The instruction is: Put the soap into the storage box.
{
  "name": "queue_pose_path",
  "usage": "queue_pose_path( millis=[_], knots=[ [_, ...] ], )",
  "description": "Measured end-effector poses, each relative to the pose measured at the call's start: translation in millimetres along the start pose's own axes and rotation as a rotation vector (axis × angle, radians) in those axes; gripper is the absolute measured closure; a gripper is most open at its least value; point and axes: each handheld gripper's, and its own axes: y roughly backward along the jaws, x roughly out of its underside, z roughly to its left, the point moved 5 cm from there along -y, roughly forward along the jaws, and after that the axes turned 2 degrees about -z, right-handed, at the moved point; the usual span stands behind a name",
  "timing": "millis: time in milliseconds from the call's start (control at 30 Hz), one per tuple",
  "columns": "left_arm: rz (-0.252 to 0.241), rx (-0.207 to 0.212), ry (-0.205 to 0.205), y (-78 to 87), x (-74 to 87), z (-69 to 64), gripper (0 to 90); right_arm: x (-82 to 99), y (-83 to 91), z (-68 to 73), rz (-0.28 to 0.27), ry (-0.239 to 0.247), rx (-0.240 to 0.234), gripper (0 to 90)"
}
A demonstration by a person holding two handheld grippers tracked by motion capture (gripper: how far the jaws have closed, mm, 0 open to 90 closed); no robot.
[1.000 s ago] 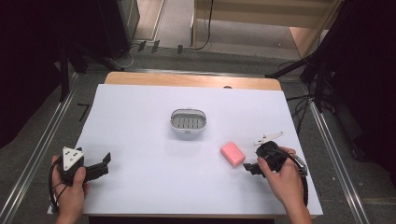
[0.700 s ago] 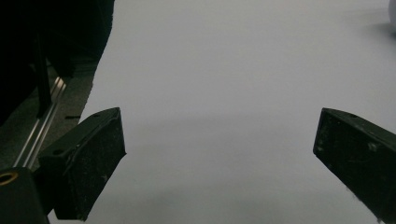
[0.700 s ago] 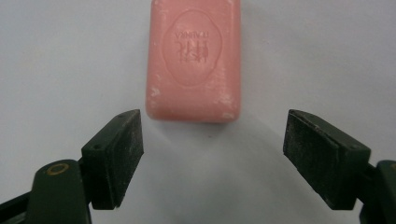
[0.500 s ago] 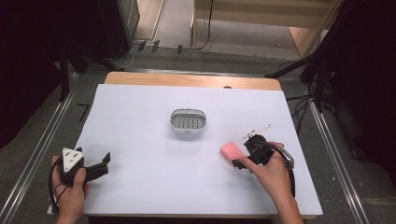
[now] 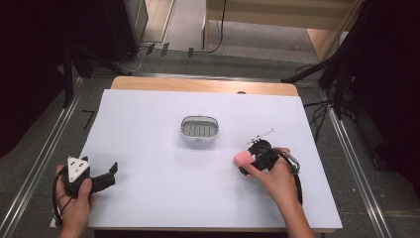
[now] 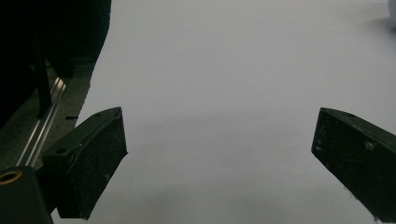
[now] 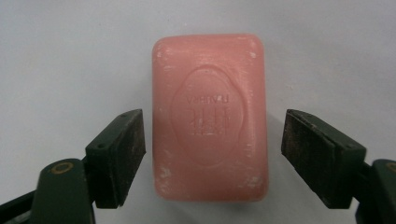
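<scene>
- The desk [image 5: 148, 129], under a white sheet, carries everything as it did a second ago; nothing on its surface has shifted apart from the right hand's approach.
- The right hand [image 5: 275, 174] has travelled leftward across the desk from its spot near the right edge and now sits directly behind the pink soap.
- The right gripper [image 5: 251, 161] has come with it. Its fingers [image 7: 119, 156] have just been closing, with the pink soap between them; in the right gripper view they stand spread on either side of the bar, a narrow gap on the left and a wider one on the right, so nothing is pinched yet.
- The left hand [image 5: 74, 191] and left gripper [image 5: 111, 173] sit at the near left corner, unchanged from a second ago; the fingers [image 6: 91, 163] stand wide apart over bare white sheet.
- The soap dish [image 5: 199, 130], a pale oval tray with a slotted floor, stands at the middle of the desk, well apart from the soap, with open sheet between the two.
- The pink soap [image 7: 210, 116] lies flat on the sheet, stamped face up, right of centre, where it lay before.
</scene>
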Motion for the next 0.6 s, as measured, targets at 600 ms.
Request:
queue_pose_path(
  millis=[600],
  knots=[
    [0.000, -0.001, -0.004, -0.4, 0.3, -0.9, 4.4, -3.7, -7.0, 5.7, 0.017, 0.012, 0.045, 37.1]
  ],
)
